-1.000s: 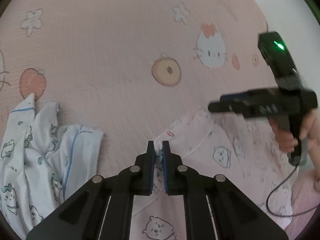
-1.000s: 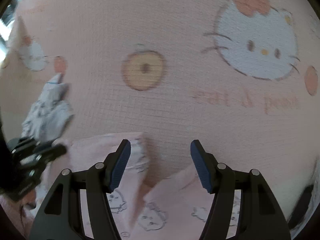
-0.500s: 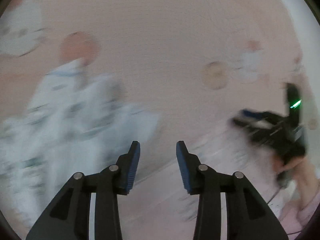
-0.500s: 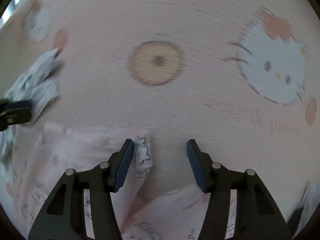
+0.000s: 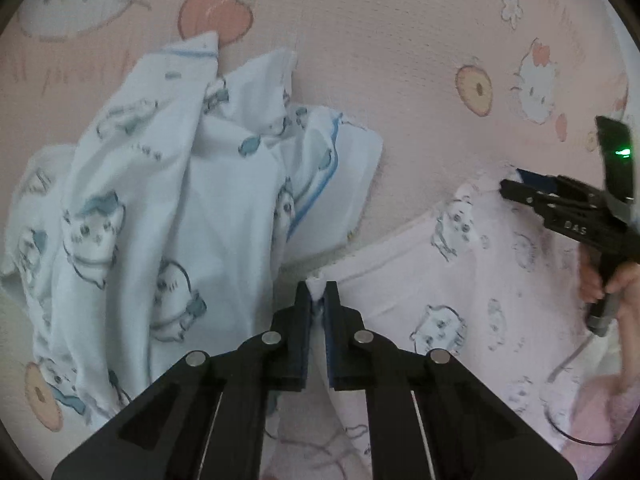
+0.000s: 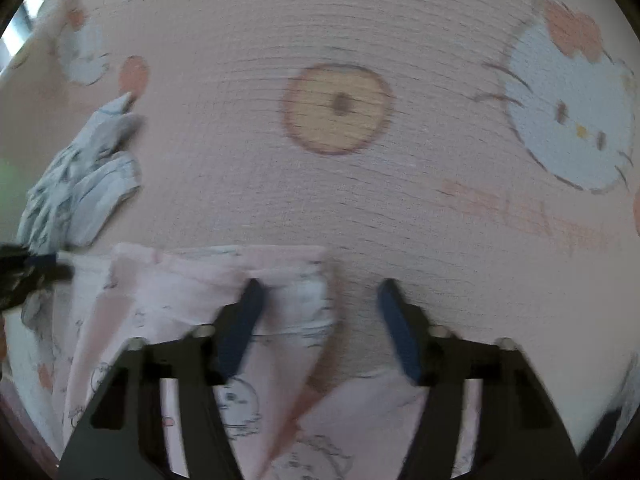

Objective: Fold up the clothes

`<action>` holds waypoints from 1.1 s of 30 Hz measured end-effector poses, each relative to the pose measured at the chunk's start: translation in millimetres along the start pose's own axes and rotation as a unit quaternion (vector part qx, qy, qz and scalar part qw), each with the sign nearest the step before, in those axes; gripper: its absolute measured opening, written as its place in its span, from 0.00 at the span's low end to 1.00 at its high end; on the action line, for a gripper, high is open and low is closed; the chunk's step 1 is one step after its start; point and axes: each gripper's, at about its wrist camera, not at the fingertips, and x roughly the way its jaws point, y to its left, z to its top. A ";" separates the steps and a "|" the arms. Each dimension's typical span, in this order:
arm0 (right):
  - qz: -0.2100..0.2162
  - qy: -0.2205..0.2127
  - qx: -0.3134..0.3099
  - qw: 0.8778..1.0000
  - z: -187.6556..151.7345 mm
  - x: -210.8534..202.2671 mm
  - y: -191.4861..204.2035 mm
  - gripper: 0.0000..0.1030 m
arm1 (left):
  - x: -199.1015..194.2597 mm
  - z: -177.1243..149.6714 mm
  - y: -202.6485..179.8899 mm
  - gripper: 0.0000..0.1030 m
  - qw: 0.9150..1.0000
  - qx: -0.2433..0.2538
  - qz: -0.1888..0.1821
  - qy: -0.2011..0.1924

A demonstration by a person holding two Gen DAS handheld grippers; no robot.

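Pink sheet (image 6: pixel 360 208); blurred pink garment (image 6: pixel 288 300) edge.

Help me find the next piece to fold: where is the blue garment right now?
The blue garment lies crumpled on the pink sheet, filling the left of the left wrist view, just beside the pink garment.

pink woven cartoon-print sheet (image 5: pixel 400 60): white cat faces (image 6: pixel 568 128), orange-ringed doughnut motifs (image 6: pixel 338 108), red apple motif (image 5: pixel 214 14), small white flower (image 5: pixel 512 5), faded pink lettering; covers whole surface to every edge.
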 end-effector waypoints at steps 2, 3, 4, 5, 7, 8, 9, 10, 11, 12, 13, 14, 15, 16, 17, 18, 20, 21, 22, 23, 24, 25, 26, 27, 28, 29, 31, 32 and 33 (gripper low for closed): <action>0.026 -0.006 0.006 1.000 2.1 -2.8 -1.4 0.09 | -4.8 1.5 -4.1 0.05 0.999 0.009 0.026 -0.017; 0.037 -0.011 0.015 0.999 3.4 -4.8 -4.3 0.08 | -7.2 2.3 -6.2 0.05 0.999 0.014 0.040 -0.026; 0.045 -0.017 0.024 0.999 7.3 -6.7 -10.6 0.08 | -8.9 2.7 -6.7 0.05 0.998 0.017 0.050 -0.031; 0.053 -0.023 0.032 0.998 12.2 -8.3 -18.2 0.08 | -9.0 2.2 -3.2 0.05 0.998 0.015 0.051 -0.028; 0.060 -0.029 0.045 0.997 13.4 -8.9 -25.8 0.08 | -0.5 1.6 4.1 0.05 0.998 0.010 0.055 -0.010; 0.063 -0.032 0.051 0.996 12.7 -7.8 -29.0 0.08 | 6.5 1.5 4.8 0.05 0.998 0.012 0.058 -0.001; 0.068 -0.032 0.062 0.995 11.1 -4.8 -33.7 0.08 | 12.3 1.7 5.0 0.05 0.998 0.016 0.062 0.005; 0.071 -0.028 0.073 0.994 2.4 -4.8 -38.4 0.09 | 14.8 2.4 3.8 0.09 0.997 0.025 0.069 0.005; 0.077 -0.025 0.088 0.993 -1.5 -4.8 -39.5 0.09 | 16.7 3.3 2.5 0.09 0.997 0.034 0.075 0.005; 0.086 -0.030 0.101 0.991 -3.3 -1.6 -34.5 0.10 | 17.5 4.4 0.7 0.09 0.996 0.044 0.079 0.008; 0.088 -0.034 0.108 0.990 -3.1 -3.1 -33.9 0.16 | 18.0 5.6 -0.6 0.10 0.995 0.052 0.082 0.011; 0.087 -0.037 0.113 0.989 -1.9 -7.2 -36.2 0.20 | 17.8 7.4 -0.3 0.10 0.995 0.057 0.080 0.016; 0.086 -0.040 0.119 0.988 -0.7 -11.3 -38.4 0.30 | 16.0 9.7 0.5 0.10 0.995 0.053 0.079 0.019; 0.086 -0.048 0.129 0.987 -0.8 -22.6 -43.0 0.33 | 11.4 12.4 -0.3 0.10 0.995 0.046 0.083 0.017; 0.087 -0.057 0.139 0.985 0.9 -35.7 -46.7 0.33 | 6.9 15.1 -1.0 0.14 0.995 0.040 0.087 0.015; 0.066 -0.061 0.145 0.985 -3.8 -51.8 -50.1 0.33 | 2.4 17.8 -1.8 0.18 0.995 0.033 0.091 0.013; 0.005 -0.066 0.153 0.986 -19.6 -87.2 -57.4 0.37 | -11.5 23.3 -15.5 0.38 0.993 0.045 0.111 -0.014; -0.025 -0.069 0.158 0.985 -27.6 -104.9 -61.0 0.41 | -19.0 25.7 -26.3 0.39 0.991 0.055 0.115 -0.034; -0.058 -0.067 0.159 0.983 -42.1 -120.3 -65.2 0.41 | -24.3 26.8 -38.4 0.39 0.993 0.059 0.094 -0.051; -0.092 -0.064 0.159 0.981 -59.6 -134.6 -69.7 0.41 | -27.2 27.9 -52.6 0.39 0.994 0.065 0.068 -0.064; -0.126 -0.060 0.159 0.977 -77.1 -149.0 -74.1 0.43 | -23.6 28.7 -72.9 0.39 0.995 0.074 0.030 -0.067; -0.152 -0.051 0.164 0.973 -100.5 -158.2 -79.5 0.45 | -20.3 28.4 -93.4 0.39 0.994 0.086 -0.007 -0.071; -0.161 -0.032 0.169 0.972 -123.8 -164.0 -91.4 0.45 | -15.9 25.2 -115.5 0.39 0.991 0.107 -0.033 -0.071; -0.164 -0.010 0.174 0.971 -145.9 -169.3 -106.0 0.45 | -7.1 23.6 -139.0 0.39 0.989 0.127 -0.043 -0.066; -0.167 0.007 0.179 0.970 -162.2 -170.2 -115.5 0.45 | 1.6 21.9 -162.6 0.39 0.986 0.148 -0.053 -0.061; -0.169 0.021 0.185 0.968 -176.0 -169.1 -122.7 0.45 | 9.6 20.1 -184.9 0.39 0.982 0.169 -0.061 -0.056; -0.161 0.029 0.194 0.967 -193.6 -167.0 -135.5 0.45 | 25.3 23.2 -221.4 0.39 0.975 0.207 -0.059 -0.054; -0.156 0.030 0.198 0.967 -198.5 -165.1 -141.4 0.45 | 34.0 27.6 -240.5 0.39 0.972 0.222 -0.059 -0.055; -0.151 0.031 0.202 0.967 -203.4 -163.3 -147.3 0.45 | 41.2 32.4 -255.0 0.39 0.968 0.236 -0.061 -0.055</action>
